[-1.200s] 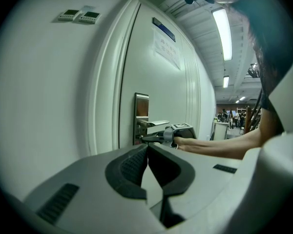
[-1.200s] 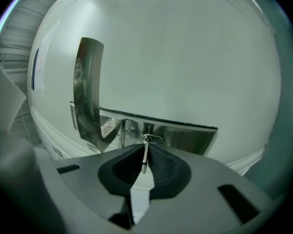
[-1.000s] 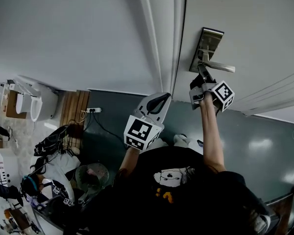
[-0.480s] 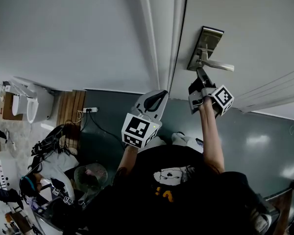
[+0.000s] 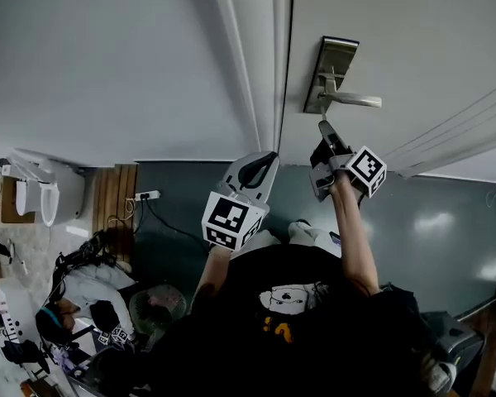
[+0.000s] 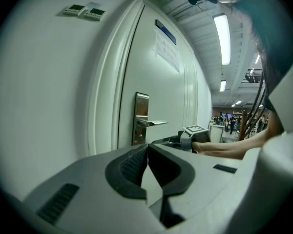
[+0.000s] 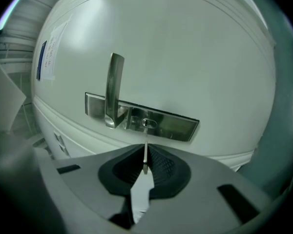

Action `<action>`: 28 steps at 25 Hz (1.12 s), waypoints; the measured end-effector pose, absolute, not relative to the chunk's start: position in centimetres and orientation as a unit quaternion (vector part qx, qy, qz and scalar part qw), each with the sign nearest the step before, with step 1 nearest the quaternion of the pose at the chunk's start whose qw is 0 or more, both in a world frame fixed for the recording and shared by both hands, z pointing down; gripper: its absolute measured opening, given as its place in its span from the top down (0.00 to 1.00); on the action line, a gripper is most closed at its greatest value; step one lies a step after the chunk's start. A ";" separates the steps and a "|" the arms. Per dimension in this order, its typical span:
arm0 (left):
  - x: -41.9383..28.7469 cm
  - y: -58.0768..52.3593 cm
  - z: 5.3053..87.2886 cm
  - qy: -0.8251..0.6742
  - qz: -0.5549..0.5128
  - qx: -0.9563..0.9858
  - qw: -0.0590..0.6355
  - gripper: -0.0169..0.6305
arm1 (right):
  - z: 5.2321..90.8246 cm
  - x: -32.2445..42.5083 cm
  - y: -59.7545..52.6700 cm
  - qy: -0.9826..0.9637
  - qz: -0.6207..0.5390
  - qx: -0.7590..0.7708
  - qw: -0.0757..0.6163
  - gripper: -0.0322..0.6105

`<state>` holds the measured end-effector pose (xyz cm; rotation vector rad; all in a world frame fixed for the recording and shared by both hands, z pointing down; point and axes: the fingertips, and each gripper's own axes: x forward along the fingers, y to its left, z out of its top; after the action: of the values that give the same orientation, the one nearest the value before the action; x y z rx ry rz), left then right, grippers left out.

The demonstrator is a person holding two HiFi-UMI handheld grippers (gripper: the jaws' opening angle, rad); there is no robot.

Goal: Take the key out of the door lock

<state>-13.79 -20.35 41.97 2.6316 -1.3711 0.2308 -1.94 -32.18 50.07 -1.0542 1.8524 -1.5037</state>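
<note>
**Key clear of the lock, pinched in the right gripper**

A white door (image 5: 413, 40) is seen beside its frame (image 5: 248, 56), with a plain wall (image 5: 107, 56) on the far side of the frame. A metal lock plate (image 5: 329, 64) is fixed close to the door's edge by the frame, and a lever handle (image 5: 355, 100) sticks out from it. In the right gripper view the keyhole (image 7: 146, 123) is seen on the plate, beside the root of the handle, and nothing is lodged in it. On the floor by the wall, a power strip (image 5: 147, 194) with its cable and a slatted wooden panel (image 5: 112, 193) are seen, with bags and clutter beyond them. Nothing stands between the grippers and the door.

The right gripper (image 5: 324, 131) is held near the plate but apart from it. Its fingers are closed narrowly on the key (image 7: 145, 155), whose thin blade is clamped on edge between the pads, its tip pointed at the keyhole without touching it.

The left gripper (image 5: 269, 157) is held near the door frame, touching nothing. Its fingers are brought together at the tips, with nothing between them.
</note>
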 end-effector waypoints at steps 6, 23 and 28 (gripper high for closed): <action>-14.8 -17.9 41.6 -0.451 0.073 0.886 0.082 0.96 | 48.9 -2.7 -28.0 0.694 -0.553 -0.384 0.256 0.92; -14.8 -12.0 44.0 -0.422 0.078 0.896 0.109 0.96 | 47.4 -2.9 -16.7 0.724 -0.534 -0.382 0.212 0.92; -14.0 -12.1 44.8 -0.408 0.087 0.901 0.116 0.96 | 47.9 -2.1 -15.7 0.722 -0.533 -0.391 0.206 0.92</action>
<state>-14.02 -12.12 44.83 2.6401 -1.1949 0.2539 -2.06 -15.73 47.94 -1.0896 2.0103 -1.4838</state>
